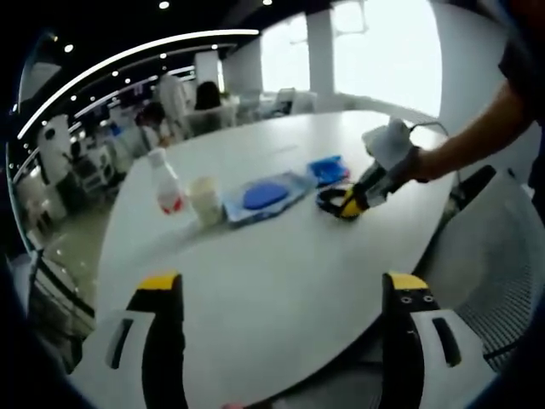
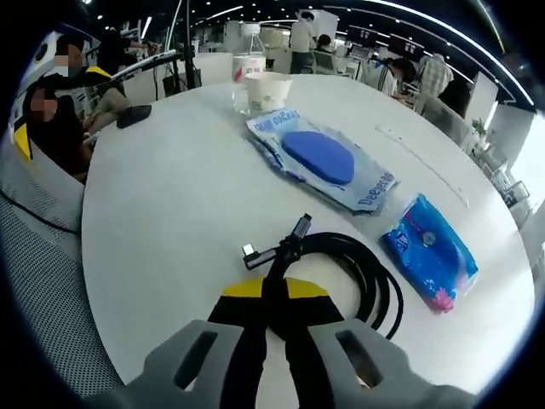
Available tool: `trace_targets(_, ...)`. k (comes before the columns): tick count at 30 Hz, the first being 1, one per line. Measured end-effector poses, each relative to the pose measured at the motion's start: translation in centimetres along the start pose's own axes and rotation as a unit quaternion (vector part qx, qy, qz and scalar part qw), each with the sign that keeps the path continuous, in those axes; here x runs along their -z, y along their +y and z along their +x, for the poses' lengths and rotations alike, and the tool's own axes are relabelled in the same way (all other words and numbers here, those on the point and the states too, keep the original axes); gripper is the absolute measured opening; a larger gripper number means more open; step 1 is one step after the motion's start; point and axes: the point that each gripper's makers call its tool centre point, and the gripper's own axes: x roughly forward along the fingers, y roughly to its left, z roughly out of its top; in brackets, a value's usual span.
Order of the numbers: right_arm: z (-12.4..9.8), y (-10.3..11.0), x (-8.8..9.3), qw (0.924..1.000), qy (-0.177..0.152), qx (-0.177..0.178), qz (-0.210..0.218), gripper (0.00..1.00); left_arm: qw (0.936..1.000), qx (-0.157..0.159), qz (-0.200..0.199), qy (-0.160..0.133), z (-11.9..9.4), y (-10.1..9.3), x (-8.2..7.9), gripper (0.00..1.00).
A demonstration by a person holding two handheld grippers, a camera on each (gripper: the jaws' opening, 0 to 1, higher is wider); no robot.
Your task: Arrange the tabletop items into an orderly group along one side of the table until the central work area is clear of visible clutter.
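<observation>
Nearest me, my right gripper [image 2: 271,300] is closed on the coiled black cable [image 2: 358,273], which lies on the white table [image 2: 162,213] near its edge. My left gripper [image 1: 281,341] hangs over bare tabletop, jaws spread, holding nothing. Just beyond the cable lies a small blue packet [image 2: 430,251], then the large wipes pack [image 2: 328,162], then a paper cup [image 2: 268,89] and a bottle [image 2: 247,64] (standing together). Nothing looks grouped yet; I judge most of the tidying remains.
</observation>
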Motion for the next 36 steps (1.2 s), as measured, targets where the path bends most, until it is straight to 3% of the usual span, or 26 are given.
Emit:
trace_targets(7, 0.0, 0.0, -0.3, 0.9999, 0.001, -0.001, -0.015, 0.08, 1.0, 0.001, 0.001, 0.002, 0.0, 0.0, 0.0, 0.94)
trace_targets(14, -1.7, 0.4, -1.8, 0.9997, -0.023, 0.0, -0.004, 0.24, 1.0, 0.002, 0.004, 0.002, 0.0, 0.0, 0.0, 0.94)
trace_targets(24, -5.3, 0.7, -2.1, 0.9983, -0.045, 0.019, 0.031, 0.42, 0.9999, 0.007, 0.011, 0.005, 0.0, -0.4, 0.1, 0.94)
trace_targets(29, -7.4, 0.9, -1.9, 0.9965, -0.056, 0.028, 0.054, 0.42, 0.9997, 0.017, 0.017, 0.009, 0.0, -0.8, 0.2, 0.94)
trace_targets(36, -9.9, 1.4, -1.7, 0.994, -0.067, 0.046, 0.074, 0.59, 0.9996, 0.021, 0.018, 0.009, 0.0, -0.8, 0.2, 0.95)
